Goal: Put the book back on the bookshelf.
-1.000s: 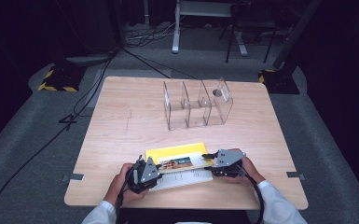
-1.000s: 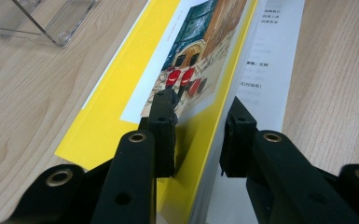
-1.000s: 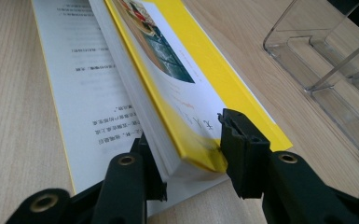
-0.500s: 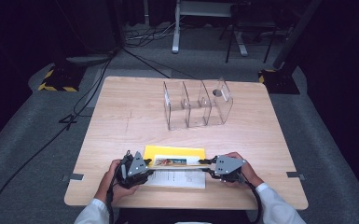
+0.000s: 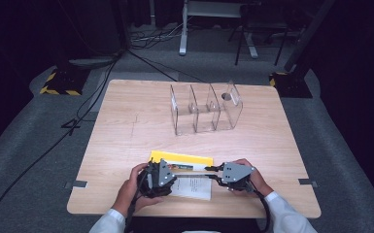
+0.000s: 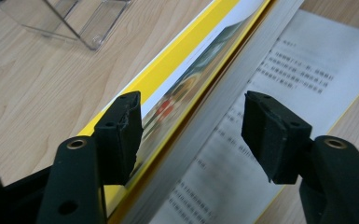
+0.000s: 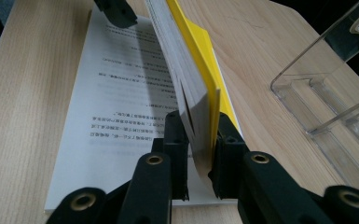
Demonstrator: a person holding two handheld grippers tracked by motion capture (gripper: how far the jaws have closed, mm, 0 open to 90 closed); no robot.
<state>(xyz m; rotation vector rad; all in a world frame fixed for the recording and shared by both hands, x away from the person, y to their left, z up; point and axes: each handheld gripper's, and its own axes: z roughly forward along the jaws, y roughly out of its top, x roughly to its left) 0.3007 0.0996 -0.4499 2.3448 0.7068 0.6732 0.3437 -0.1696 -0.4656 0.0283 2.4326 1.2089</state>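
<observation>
Near the table's (image 5: 126,126) front edge, the right gripper (image 7: 200,140) clamps a yellow-covered booklet (image 7: 193,84) standing on edge over a printed sheet (image 7: 116,107); the left gripper (image 6: 191,121) has just been opening, its jaws apart astride the booklet without pressing it. Farther back stands a clear organiser (image 5: 206,108).

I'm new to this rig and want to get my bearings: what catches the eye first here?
At the table's near edge, a yellow-covered booklet stands on edge over a printed sheet, clamped at one end by the right gripper. The left gripper straddles its other end with jaws apart. Farther back stands a clear plastic file holder.
</observation>
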